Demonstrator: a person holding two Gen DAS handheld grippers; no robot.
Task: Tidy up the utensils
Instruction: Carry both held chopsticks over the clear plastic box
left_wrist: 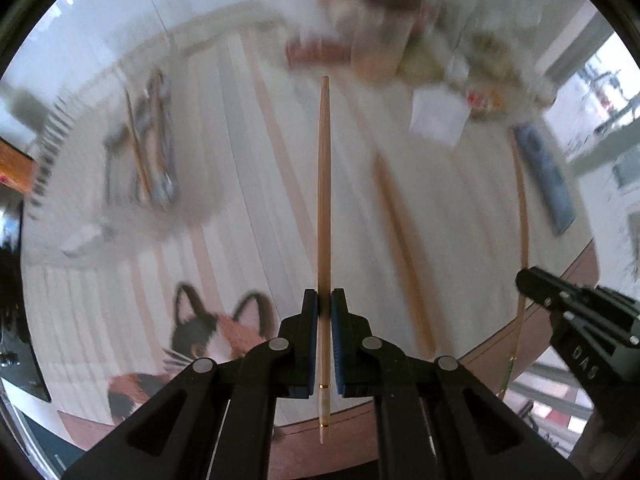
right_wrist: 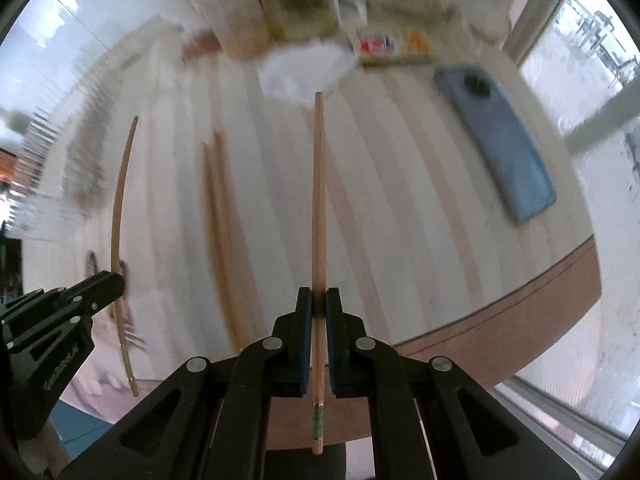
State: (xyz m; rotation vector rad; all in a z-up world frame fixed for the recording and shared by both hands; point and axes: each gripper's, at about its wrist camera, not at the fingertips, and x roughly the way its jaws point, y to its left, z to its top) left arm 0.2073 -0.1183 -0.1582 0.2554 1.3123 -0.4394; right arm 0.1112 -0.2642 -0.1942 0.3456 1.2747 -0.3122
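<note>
Round worktop (right_wrist: 520, 320) w/ brown rim, covered by pale striped cloth (left_wrist: 248, 200) w/ a cat print (left_wrist: 208, 332) at 7 o'clock in left wrist view; bright window (right_wrist: 592, 60) at 2 o'clock in right wrist view; background smeared by blur. Containers: a jar-like shape and packets (right_wrist: 280, 8) crowd 12 o'clock, contents unreadable; a holder w/ utensils (left_wrist: 152, 140) lies at 10 o'clock in left view, count unclear. Blue phone (right_wrist: 496, 140) flat at 2 o'clock, white tissue (right_wrist: 308, 68) at 12. Chopsticks seen: 4 approx. Left tool (left_wrist: 324, 300) clenched on one pale-ended chopstick (left_wrist: 324, 184), tip pointing to 12 o'clock, clear of the cloth; right tool (right_wrist: 319, 300) clenched on a green-banded chopstick (right_wrist: 318, 200), likewise aimed at 12; two more chopsticks (right_wrist: 218, 232) lie together on the cloth betw. the tools, at 10 o'clock in right view, blurred.
</note>
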